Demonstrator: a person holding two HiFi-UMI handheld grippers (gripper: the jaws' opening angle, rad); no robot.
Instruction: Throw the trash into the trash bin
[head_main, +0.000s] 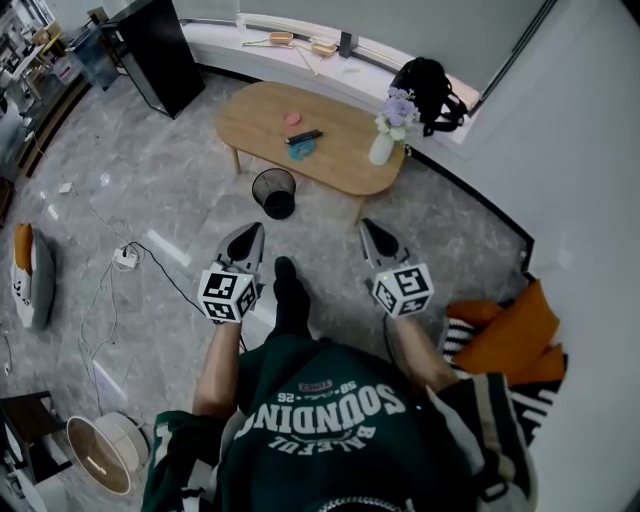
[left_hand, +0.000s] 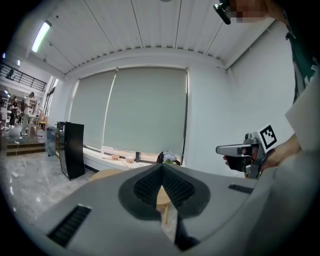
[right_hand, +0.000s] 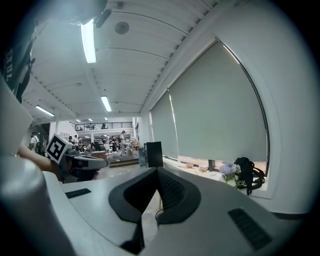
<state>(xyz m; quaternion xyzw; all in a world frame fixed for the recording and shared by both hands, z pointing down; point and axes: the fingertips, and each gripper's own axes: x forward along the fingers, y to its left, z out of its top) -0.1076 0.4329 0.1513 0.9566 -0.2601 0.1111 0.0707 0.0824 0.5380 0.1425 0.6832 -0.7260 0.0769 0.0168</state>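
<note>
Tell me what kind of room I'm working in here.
Likely a lounge area in an open office: low oval wooden coffee table, black mesh waste bin beside it, grey marble-look tiled floor.

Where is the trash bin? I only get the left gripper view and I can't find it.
Observer: The head view shows the trash bin on the floor, beside the near edge of the table, ahead of the left gripper.
Operator: Is there stuff on the table?
Observer: Yes, three small things lie on it: a pink one, a blue one and a black bar.
Operator: Could I trip on something?
Observer: A white power strip with its cable lies on the floor, left of the left gripper.
</note>
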